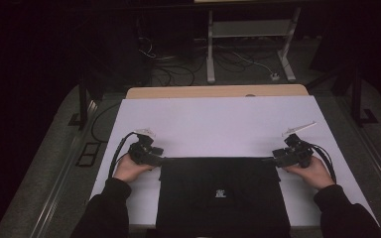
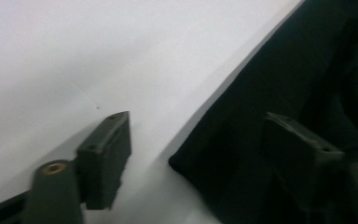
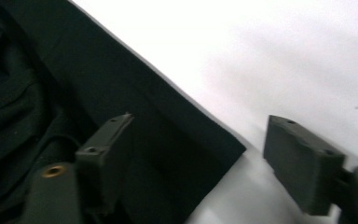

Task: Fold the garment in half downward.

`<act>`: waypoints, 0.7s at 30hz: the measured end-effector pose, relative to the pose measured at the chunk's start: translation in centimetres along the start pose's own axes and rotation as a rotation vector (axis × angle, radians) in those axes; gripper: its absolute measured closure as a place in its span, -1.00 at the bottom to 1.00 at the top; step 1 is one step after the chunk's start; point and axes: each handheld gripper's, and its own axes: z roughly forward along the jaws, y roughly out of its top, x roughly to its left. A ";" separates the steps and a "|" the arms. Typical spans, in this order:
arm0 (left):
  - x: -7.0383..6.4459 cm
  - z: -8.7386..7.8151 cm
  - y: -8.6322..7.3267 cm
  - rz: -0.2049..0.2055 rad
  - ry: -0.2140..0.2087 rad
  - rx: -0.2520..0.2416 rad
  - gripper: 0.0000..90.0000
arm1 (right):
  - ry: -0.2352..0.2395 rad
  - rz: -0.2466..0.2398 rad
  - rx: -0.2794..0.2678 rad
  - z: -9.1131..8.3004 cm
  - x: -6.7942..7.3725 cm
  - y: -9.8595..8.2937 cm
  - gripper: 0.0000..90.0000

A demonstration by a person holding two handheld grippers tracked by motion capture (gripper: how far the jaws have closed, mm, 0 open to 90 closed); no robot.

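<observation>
Between both open tongs (image 1: pixel 164 159) (image 1: pixel 268 160), black cloth (image 1: pixel 222 196) on white sheet (image 1: pixel 218 124).

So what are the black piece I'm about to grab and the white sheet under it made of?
The black piece looks like soft matte woven fabric: it lies limp, with folds and a stitched seam in the right gripper view. The white sheet looks like smooth matte paper or thin board, flat and uncreased; I cannot tell which.

The folded garment (image 1: pixel 222 196) lies on the table (image 1: pixel 218 121) at its near edge, one hand-held gripper (image 1: pixel 159 159) at each far corner.
</observation>
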 end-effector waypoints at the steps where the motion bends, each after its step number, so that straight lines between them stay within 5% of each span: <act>1: 0.0 0.0 0.0 0.001 0.006 -0.002 -0.41 | -0.004 0.000 -0.002 0.0 0.0 0.0 -0.36; 8: 0.1 0.0 0.0 -0.005 0.025 -0.010 -0.15 | -0.017 -0.010 -0.009 0.0 0.0 0.0 0.09; 13: 0.0 0.1 -0.1 -0.025 0.003 0.005 0.30 | -0.049 -0.004 -0.012 0.0 -0.1 0.0 0.43; 18: -0.4 0.2 0.0 0.034 0.021 0.035 0.85 | -0.084 0.023 -0.001 0.1 -0.2 -0.1 0.79; 21: -0.6 0.1 0.1 0.043 0.028 0.039 0.92 | -0.075 0.027 0.000 0.0 -0.1 -0.1 0.87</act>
